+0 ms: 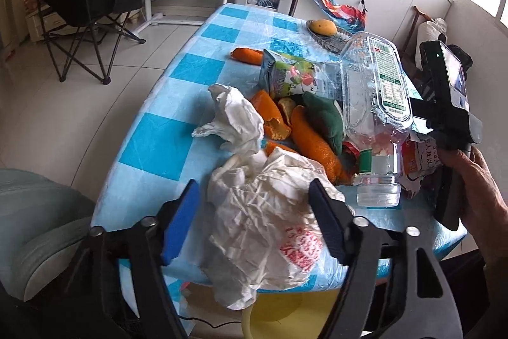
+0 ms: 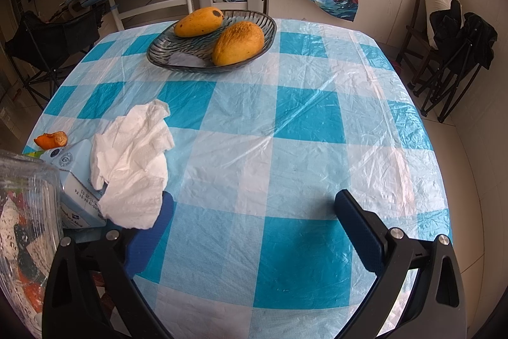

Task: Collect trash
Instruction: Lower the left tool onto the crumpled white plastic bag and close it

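My left claw is spread wide around the white bag hanging over the bench's near edge, and my right claw is released too, gripping nothing, beside a tissue. The slick checked plastic cover worries me: a clumsy pinch could drag the bag off the edge and roll the bottle with it. Chairs crowd the tiled room.

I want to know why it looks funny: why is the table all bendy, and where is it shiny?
Left wrist view: the fisheye lens curves the checkered table edge and darkens the corners; the plastic bottle glints. Right wrist view: same bulge, window light glares white on the plastic tablecloth; the mangoes stay sharp.
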Tool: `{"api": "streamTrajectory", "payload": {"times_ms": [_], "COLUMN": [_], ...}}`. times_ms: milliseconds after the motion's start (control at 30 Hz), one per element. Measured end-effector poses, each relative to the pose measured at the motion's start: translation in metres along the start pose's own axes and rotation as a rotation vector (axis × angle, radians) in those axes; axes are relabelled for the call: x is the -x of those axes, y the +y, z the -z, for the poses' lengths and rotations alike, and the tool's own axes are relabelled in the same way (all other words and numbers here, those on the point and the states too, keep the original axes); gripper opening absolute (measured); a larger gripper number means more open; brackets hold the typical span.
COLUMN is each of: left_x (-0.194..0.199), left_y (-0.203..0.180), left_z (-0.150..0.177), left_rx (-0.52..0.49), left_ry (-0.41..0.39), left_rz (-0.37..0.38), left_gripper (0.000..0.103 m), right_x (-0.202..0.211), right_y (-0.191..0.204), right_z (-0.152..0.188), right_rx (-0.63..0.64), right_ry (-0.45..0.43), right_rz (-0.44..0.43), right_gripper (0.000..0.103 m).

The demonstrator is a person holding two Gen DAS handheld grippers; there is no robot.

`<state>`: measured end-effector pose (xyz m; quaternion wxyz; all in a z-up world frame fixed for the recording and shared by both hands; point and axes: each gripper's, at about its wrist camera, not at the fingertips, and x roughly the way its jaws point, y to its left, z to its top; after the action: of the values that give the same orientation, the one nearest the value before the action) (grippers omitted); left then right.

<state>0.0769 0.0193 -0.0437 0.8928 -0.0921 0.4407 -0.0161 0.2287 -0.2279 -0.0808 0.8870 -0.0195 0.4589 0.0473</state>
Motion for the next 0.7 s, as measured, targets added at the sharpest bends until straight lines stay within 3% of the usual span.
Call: {"api": "streamTrajectory", "payload": {"times_ms": [33,133,267,367,433,533,700], "left_x": [-0.003,-0.003,0.003,0.011,0.013,0.015,0.014], "left_y": [-0.002,-0.008,-0.009,-0.002,0.002,0.002,-0.012], "left_z": [0.000,-0.003,0.000,0.006,0.010,0.016,0.023], "left_rx": [-0.004,-0.015,-0.018,0.009,0.030,0.032,-0.036], "left_ry": [0.002,-0.020,-0.055,-0.079,-0.079,-0.078,-0.074], "left_rz": [0.012,0.029,0.055,0.070,0.056,0.031,-0.021], "left_gripper": [0.047,0.033,0.032,0.046,0.063,0.078,0.078], "right_x": [0.001,0.011,0.012,0.017,0.025,0.054,0.097], "right_y": [-0.004,-0.025,-0.016,-0.017,-0.025,-0.041,-0.057], "right_z": [0.001,0.008,0.009,0.016,0.017,0.020,0.031], "right_rx": [-0.001,-0.064,0.006,0.007,0.000,-0.042,-0.068], "right_ry": [-0.006,-0.032,-0.010,-0.001,-0.020,-0.092,-0.161], "right_rz": [-0.028,-0.134,-0.091,0.029,0.077,0.042,-0.044], "right_gripper": [0.097,0.098,0.097,0.097,0.097,0.097,0.097]}}
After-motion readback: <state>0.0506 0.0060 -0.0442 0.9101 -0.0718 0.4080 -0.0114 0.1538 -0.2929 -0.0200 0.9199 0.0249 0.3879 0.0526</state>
